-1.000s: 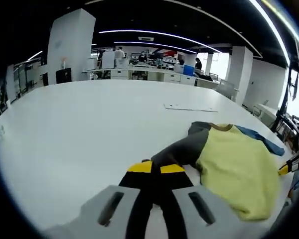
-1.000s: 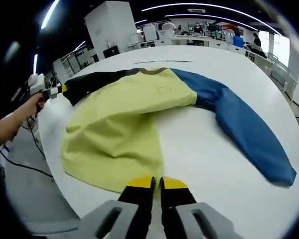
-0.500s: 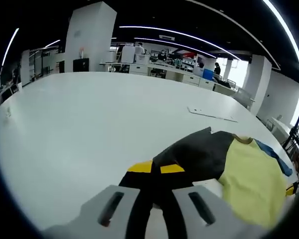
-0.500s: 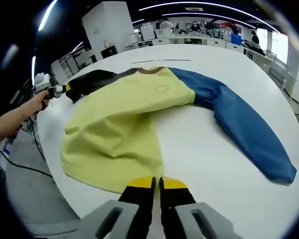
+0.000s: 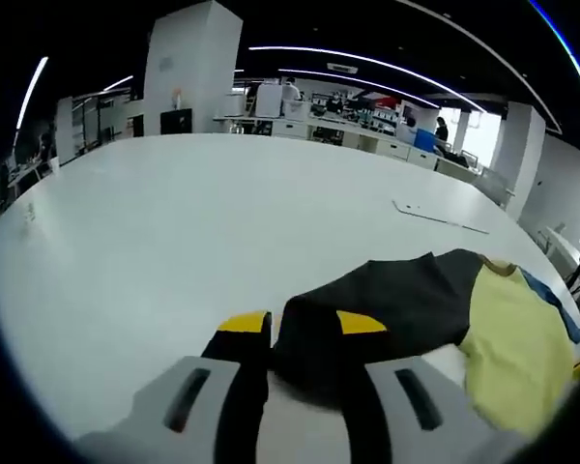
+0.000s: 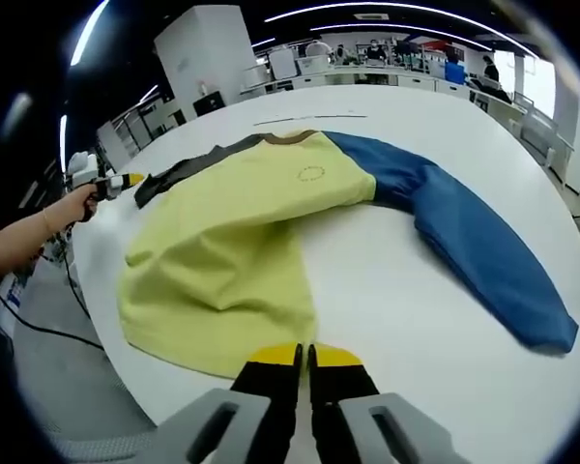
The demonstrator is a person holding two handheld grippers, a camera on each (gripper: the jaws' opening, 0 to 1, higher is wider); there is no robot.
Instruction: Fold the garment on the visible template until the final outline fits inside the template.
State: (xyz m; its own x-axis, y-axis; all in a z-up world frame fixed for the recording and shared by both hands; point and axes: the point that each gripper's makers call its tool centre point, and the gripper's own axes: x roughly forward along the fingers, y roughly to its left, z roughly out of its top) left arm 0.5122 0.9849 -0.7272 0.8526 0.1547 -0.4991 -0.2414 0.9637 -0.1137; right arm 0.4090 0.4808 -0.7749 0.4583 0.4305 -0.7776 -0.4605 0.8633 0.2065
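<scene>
A long-sleeved garment with a yellow body [image 6: 242,222], a blue sleeve [image 6: 474,242] and a black sleeve [image 6: 188,164] lies spread on the white table [image 6: 396,319]. In the left gripper view the black sleeve [image 5: 387,304] runs up to my left gripper [image 5: 304,324], whose jaws stand open with the cuff lying between them. In the right gripper view a hand holds that left gripper [image 6: 111,182] at the table's left edge, beside the sleeve's end. My right gripper [image 6: 303,356] is shut at the corner of the yellow hem, at the near edge.
A thin flat outline [image 5: 440,215] lies on the table beyond the collar, also visible as a thin outline [image 6: 309,118] in the right gripper view. Desks, pillars and people stand far behind. The table edge drops off to the floor at the left [image 6: 77,387].
My left gripper's jaws have spread apart, and the black sleeve now lies flatter and longer on the table. The right gripper and the hem have stayed put.
</scene>
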